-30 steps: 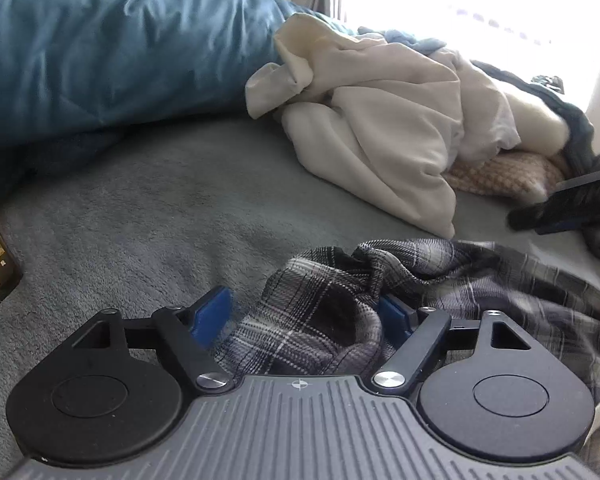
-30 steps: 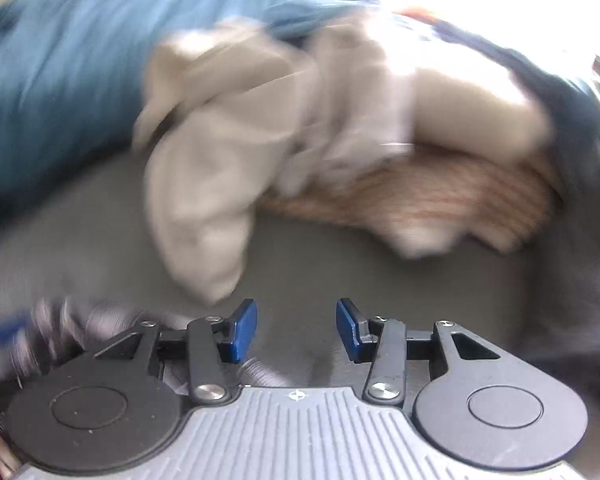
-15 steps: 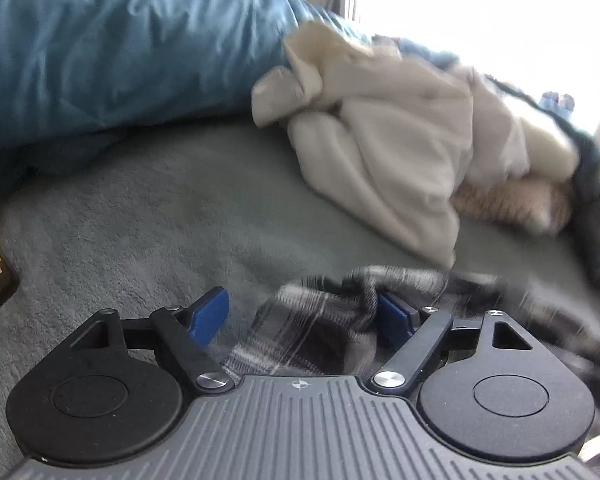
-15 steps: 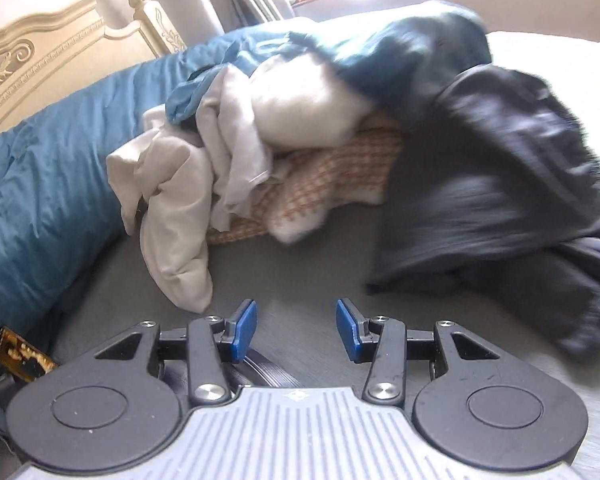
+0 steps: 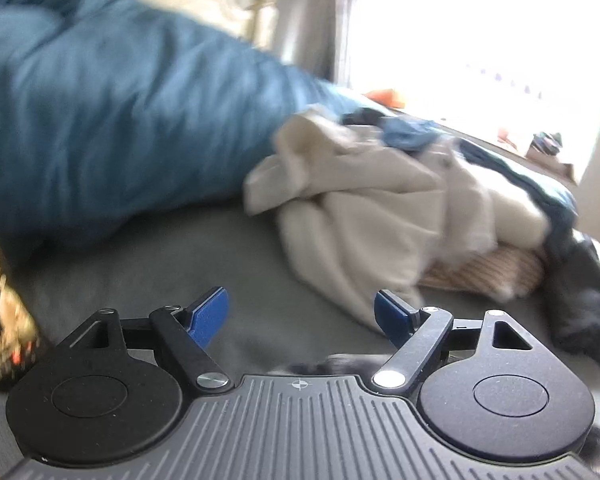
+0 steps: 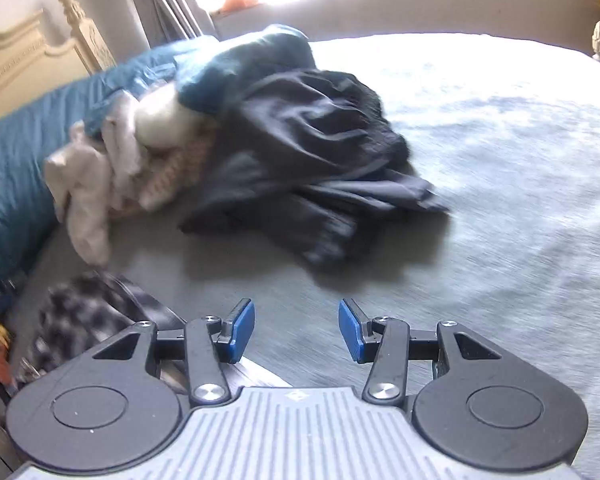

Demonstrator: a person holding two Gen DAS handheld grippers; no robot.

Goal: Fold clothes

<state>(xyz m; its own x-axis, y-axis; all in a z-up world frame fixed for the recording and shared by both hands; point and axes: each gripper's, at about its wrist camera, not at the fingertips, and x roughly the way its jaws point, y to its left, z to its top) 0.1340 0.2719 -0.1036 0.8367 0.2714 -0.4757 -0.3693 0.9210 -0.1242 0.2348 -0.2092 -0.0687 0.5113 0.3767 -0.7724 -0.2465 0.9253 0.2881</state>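
My left gripper [image 5: 300,308] hangs open over the grey bed cover [image 5: 180,264] with nothing between its blue pads. Only a blurred strip of the black-and-white plaid shirt [image 5: 327,364] shows under its body. A crumpled cream garment [image 5: 371,220] lies just beyond its right finger. My right gripper [image 6: 296,332] is open too, above bare cover, with nothing between its pads. In the right wrist view the plaid shirt [image 6: 88,312] lies low on the left, and a heap of dark garments [image 6: 311,152] lies ahead.
A blue duvet [image 5: 100,120] is bunched along the left by the cream headboard [image 6: 20,60]. The clothes pile holds a cream garment [image 6: 92,184] and a tan knit piece [image 5: 495,268]. A phone [image 5: 0,320] lies at the far left. Pale bed cover [image 6: 519,160] stretches right.
The left gripper has risen, and the plaid shirt that lay between its fingers has dropped almost out of its view. The right gripper has swung right, from the cream pile to the dark garments.
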